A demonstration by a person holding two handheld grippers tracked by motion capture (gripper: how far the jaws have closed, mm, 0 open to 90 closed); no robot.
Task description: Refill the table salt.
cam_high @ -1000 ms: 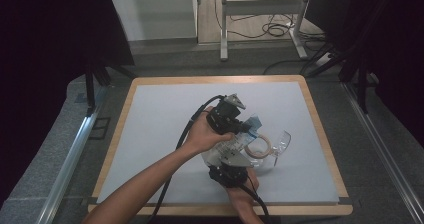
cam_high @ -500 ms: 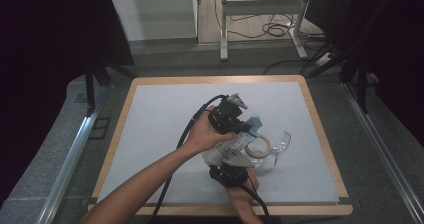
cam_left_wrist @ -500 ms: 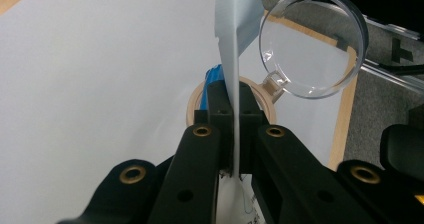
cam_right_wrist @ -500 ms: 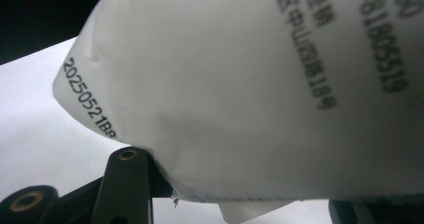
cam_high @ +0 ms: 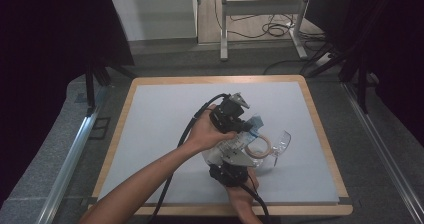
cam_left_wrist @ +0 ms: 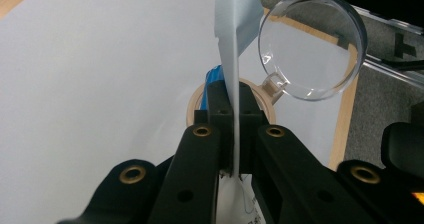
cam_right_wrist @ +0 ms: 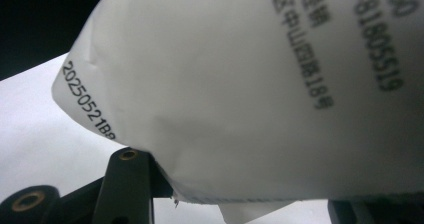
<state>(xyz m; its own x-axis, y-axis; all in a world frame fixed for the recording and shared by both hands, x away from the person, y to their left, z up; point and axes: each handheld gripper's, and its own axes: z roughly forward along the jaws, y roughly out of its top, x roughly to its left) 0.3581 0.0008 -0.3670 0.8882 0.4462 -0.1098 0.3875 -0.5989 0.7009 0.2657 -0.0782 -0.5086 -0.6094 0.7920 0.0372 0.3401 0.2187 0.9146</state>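
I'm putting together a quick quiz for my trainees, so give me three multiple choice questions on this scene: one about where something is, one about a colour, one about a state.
1. Where does the clear glass cup lie?
A. on the white mat
B. on the floor
C. on a shelf

2. What colour are the printed characters on the white packet?
A. red
B. black
C. green

3. How is the left gripper?
A. wide open
B. shut on nothing
C. shut on the packet's thin edge

Answers: 1 A, the cup rests on the mat beside the grippers. 2 B, the right gripper view shows black print. 3 C, the left gripper view shows the jaws pinching the sheet edge.
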